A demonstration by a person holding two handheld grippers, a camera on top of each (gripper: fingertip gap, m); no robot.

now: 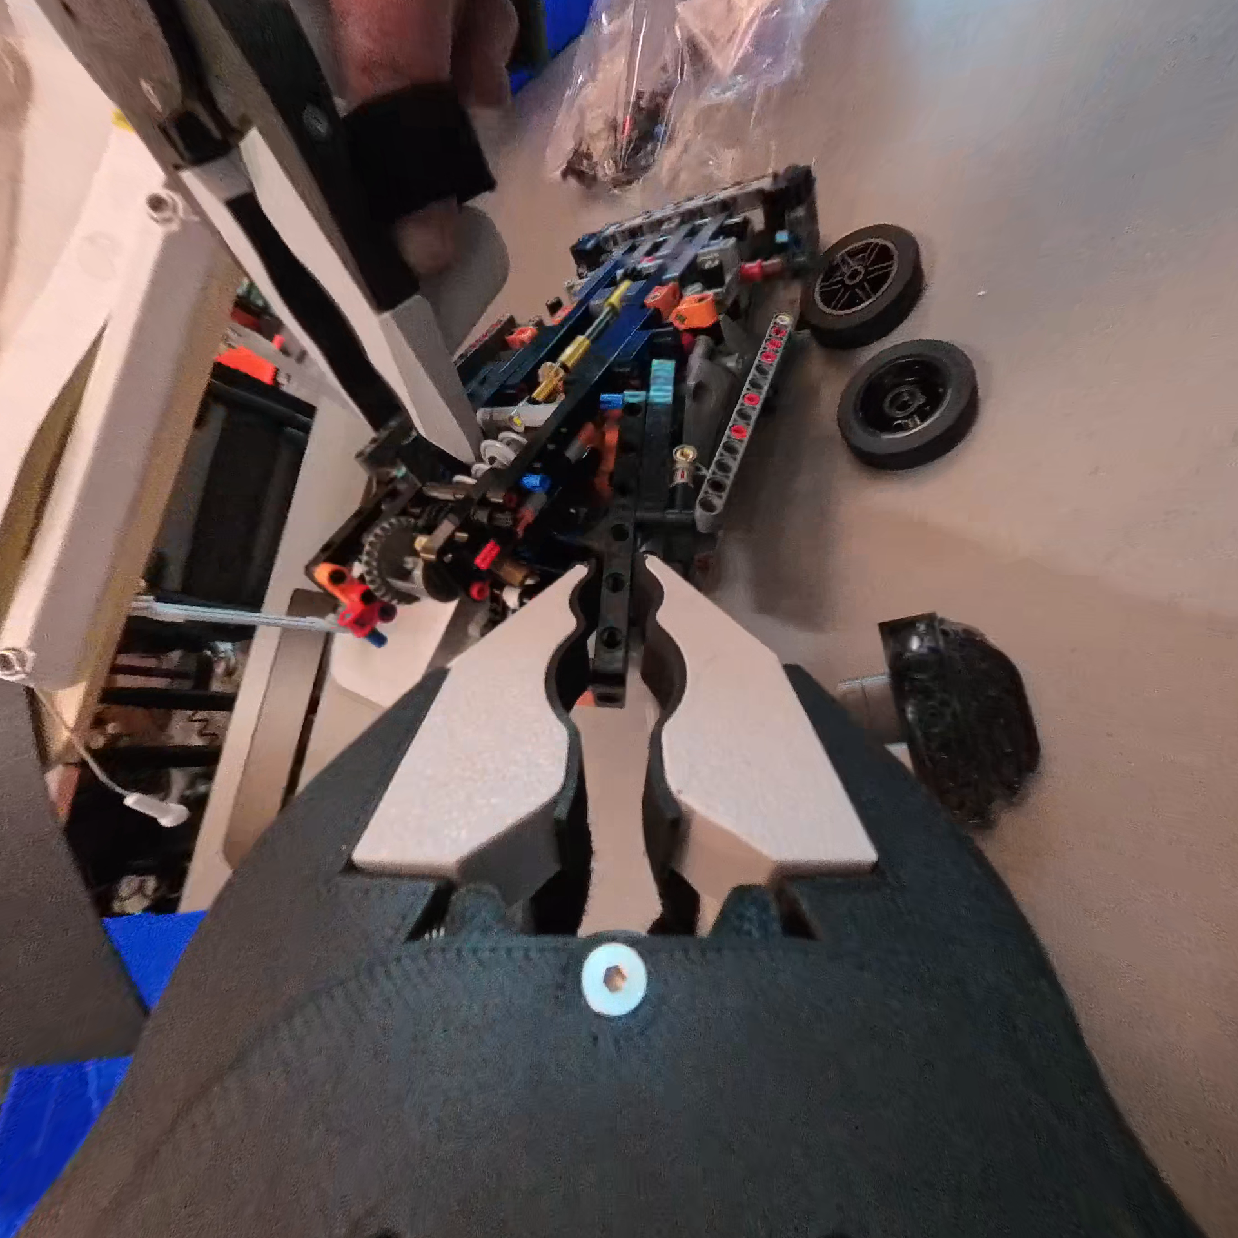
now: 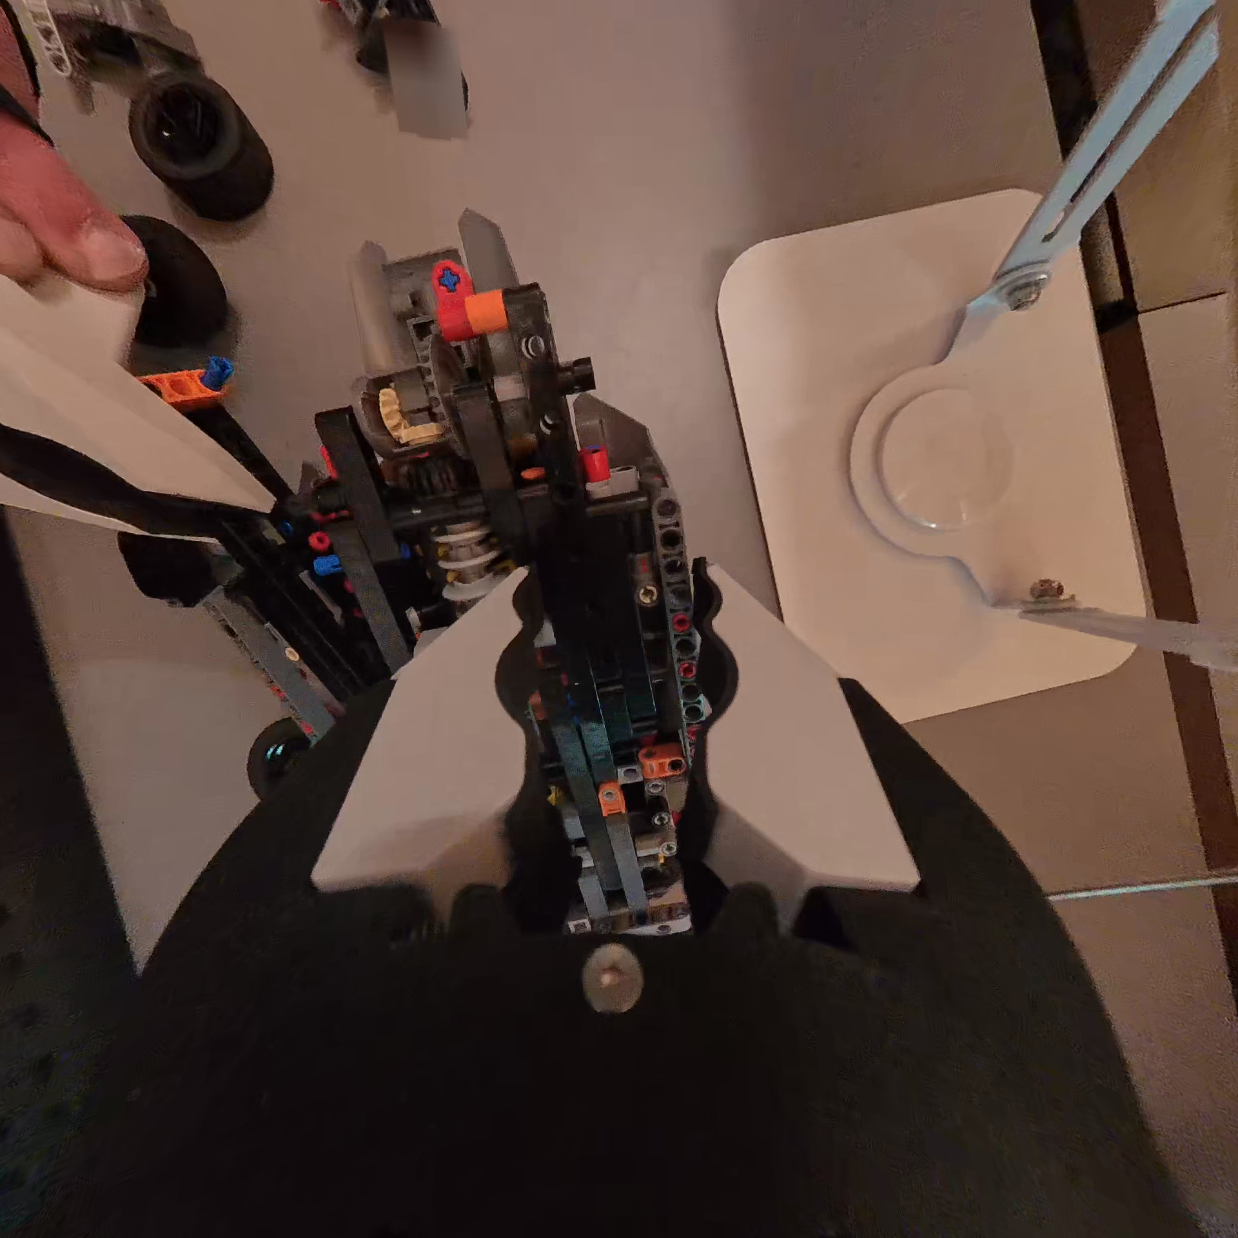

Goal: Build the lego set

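Note:
A partly built Lego car chassis of black, grey and dark-blue beams lies on the tan table. My left gripper is shut on a black holed beam that sticks out from the chassis side. My right gripper is shut across the chassis body, one finger on each side. The right gripper also shows in the left wrist view, its tip on the chassis top. The left gripper shows in the right wrist view, at the left on its black beam.
Two loose black wheels and a black tyre lie right of the chassis. A clear bag of parts sits behind. A white stand base with metal arms lies right of the chassis. A person's fingers show at upper left.

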